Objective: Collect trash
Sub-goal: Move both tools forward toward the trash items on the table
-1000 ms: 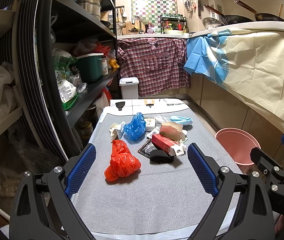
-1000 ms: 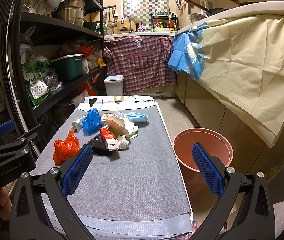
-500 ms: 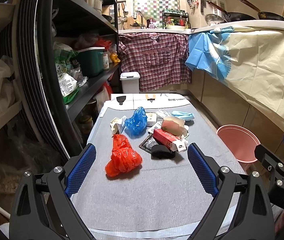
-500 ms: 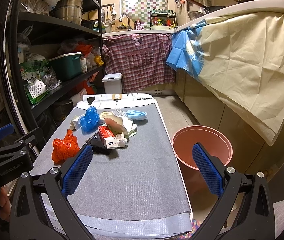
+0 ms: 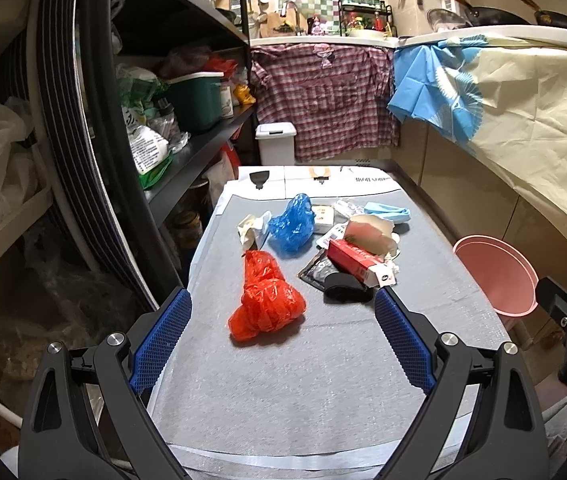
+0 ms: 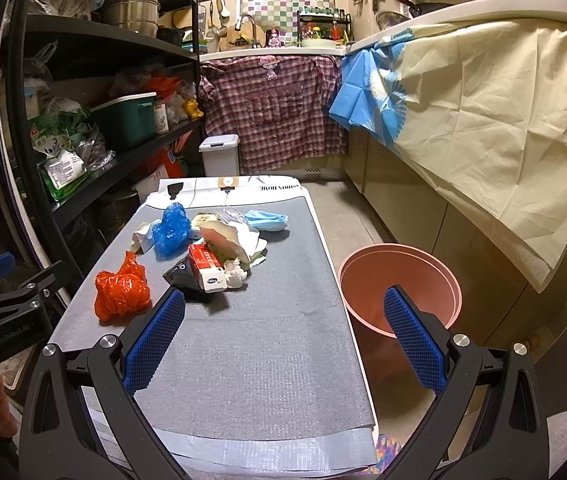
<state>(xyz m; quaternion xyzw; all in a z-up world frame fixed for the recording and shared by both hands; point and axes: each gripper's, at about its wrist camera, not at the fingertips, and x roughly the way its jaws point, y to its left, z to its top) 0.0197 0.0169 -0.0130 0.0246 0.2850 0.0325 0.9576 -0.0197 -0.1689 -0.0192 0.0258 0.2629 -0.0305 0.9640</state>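
The left gripper (image 5: pixel 281 340) hung with its blue-padded jaws spread wide and nothing between them, poised over the near part of the grey-covered table (image 5: pixel 323 380). Just beyond its fingertips lay a crumpled orange-red plastic bag (image 5: pixel 267 300), not touched by either pad. The right gripper (image 6: pixel 283 340) was likewise wide apart and empty, held over the near right part of the same table, its right pad (image 6: pixel 413 340) showing in front of a pink bucket (image 6: pixel 399 280) that stood on the floor just beside the table's right edge. Farther along the table the rest of the trash sat in a loose heap: a red and white carton (image 6: pixel 207 266) lying across a black wrapper (image 6: pixel 181 274), a wad of white tissue (image 6: pixel 235 274) touching the carton's near end, a torn paper cup (image 6: pixel 223 238) behind it, a blue plastic bag (image 6: pixel 169 230) to the left, and a light blue face mask (image 6: pixel 265 220) at the far right of the heap. A small white packet (image 5: pixel 251 230) lay left of the blue bag. To the left rose dark metal shelving (image 6: pixel 123 160) holding a green bin (image 6: pixel 125 118) and packets. At the far end stood a small white lidded bin (image 6: pixel 219 154) before a hanging plaid shirt (image 6: pixel 275 112). On the right, a cream cloth (image 6: pixel 483 120) draped the counter.
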